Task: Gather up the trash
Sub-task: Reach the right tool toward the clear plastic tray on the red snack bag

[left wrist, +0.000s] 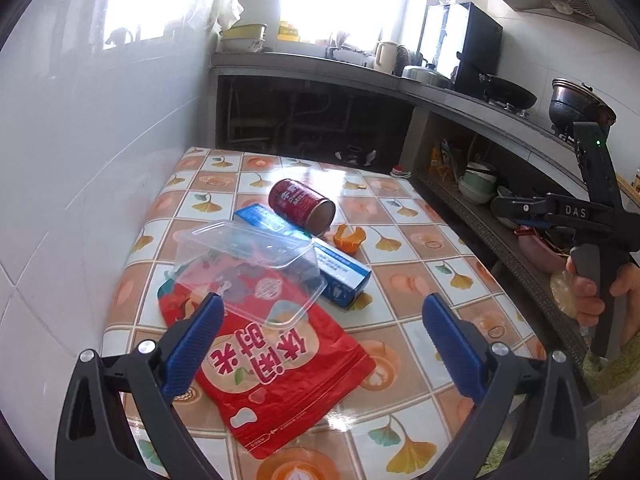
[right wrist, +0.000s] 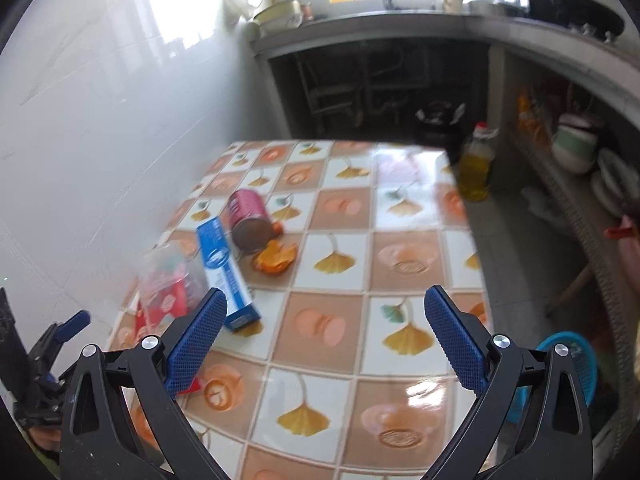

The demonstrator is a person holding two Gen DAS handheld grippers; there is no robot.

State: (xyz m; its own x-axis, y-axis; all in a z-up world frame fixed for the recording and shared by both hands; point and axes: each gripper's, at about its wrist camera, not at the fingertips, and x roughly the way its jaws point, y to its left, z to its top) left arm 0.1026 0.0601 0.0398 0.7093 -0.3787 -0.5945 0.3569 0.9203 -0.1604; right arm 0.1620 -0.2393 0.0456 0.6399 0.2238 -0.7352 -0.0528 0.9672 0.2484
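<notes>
A tiled-pattern table (left wrist: 420, 256) is bearing the trash. A red snack bag (left wrist: 280, 372) is lying nearest, with a clear plastic container (left wrist: 248, 264) resting upside down on it. A blue box (left wrist: 340, 268) is lying beside, a red can (left wrist: 300, 202) tipped behind it, orange peel (left wrist: 350, 236) alongside. The left gripper (left wrist: 320, 332) and right gripper (right wrist: 324, 328) are hovering wide apart, holding nothing.

I see blue pads on my black left gripper (left wrist: 322, 320) and right gripper (right wrist: 326, 314). The tablecloth (left wrist: 420, 280) shows orange and white checks with yellow leaves. Red can (left wrist: 301, 201), blue box (left wrist: 340, 268), clear tub (left wrist: 248, 268), red pouch (left wrist: 280, 368), orange peel (left wrist: 349, 237).
</notes>
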